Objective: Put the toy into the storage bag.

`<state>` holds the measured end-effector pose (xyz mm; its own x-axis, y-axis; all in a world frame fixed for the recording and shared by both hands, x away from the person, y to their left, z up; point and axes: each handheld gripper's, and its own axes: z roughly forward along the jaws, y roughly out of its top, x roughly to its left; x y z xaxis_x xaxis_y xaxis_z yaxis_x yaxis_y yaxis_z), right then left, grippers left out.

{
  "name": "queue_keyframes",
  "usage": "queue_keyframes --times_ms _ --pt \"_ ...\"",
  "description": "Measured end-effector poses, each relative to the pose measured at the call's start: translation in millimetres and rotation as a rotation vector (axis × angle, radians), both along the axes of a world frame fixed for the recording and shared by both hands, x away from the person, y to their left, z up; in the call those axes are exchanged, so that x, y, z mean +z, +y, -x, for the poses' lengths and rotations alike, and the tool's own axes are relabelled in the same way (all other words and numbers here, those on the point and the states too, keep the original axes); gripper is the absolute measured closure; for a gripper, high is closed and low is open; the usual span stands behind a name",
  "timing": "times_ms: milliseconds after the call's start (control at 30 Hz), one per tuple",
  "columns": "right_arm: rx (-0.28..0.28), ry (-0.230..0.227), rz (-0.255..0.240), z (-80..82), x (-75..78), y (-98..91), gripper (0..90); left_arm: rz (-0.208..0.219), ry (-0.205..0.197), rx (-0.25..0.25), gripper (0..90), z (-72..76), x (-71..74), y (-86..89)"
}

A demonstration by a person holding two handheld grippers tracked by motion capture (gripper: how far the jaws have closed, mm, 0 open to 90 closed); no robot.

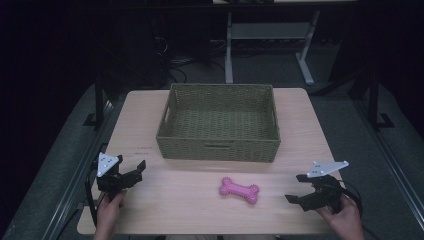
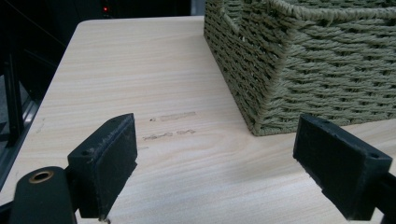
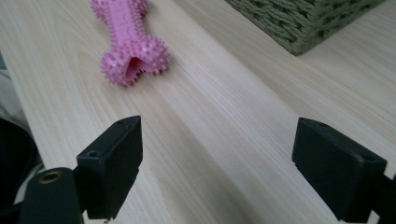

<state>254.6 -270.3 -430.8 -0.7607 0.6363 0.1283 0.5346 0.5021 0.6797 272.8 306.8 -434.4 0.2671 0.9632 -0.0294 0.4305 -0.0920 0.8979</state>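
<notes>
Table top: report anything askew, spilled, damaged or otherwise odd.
Nothing serious. The pink bone toy lies slightly slanted on the table, apart from the empty woven basket. Faint scuff marks show on the wood near the basket's corner.

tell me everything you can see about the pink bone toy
The pink bone-shaped chew toy looks like soft rubber, with small nubs covering its knobbed ends and a smoother narrow middle. It lies flat on the light wooden table, slightly slanted, in front of the woven basket and apart from it. Nothing touches it but the table; both grippers are well clear.
</notes>
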Motion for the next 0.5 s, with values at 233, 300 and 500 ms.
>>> queue_keyframes --times_ms 233,300,500 --pt "0.053 0.019 0.022 -5.1 8.1 14.0 15.4 -0.005 -0.005 -0.006 12.9 0.3 0.0 0.3" --pt "0.059 0.025 0.021 -6.6 10.4 17.5 15.3 -0.012 -0.011 -0.013 12.9 0.4 0.1 -0.2" --pt "0.078 0.036 0.039 -9.3 14.7 27.6 15.1 -0.013 -0.011 -0.015 12.9 0.0 -0.2 -0.5"
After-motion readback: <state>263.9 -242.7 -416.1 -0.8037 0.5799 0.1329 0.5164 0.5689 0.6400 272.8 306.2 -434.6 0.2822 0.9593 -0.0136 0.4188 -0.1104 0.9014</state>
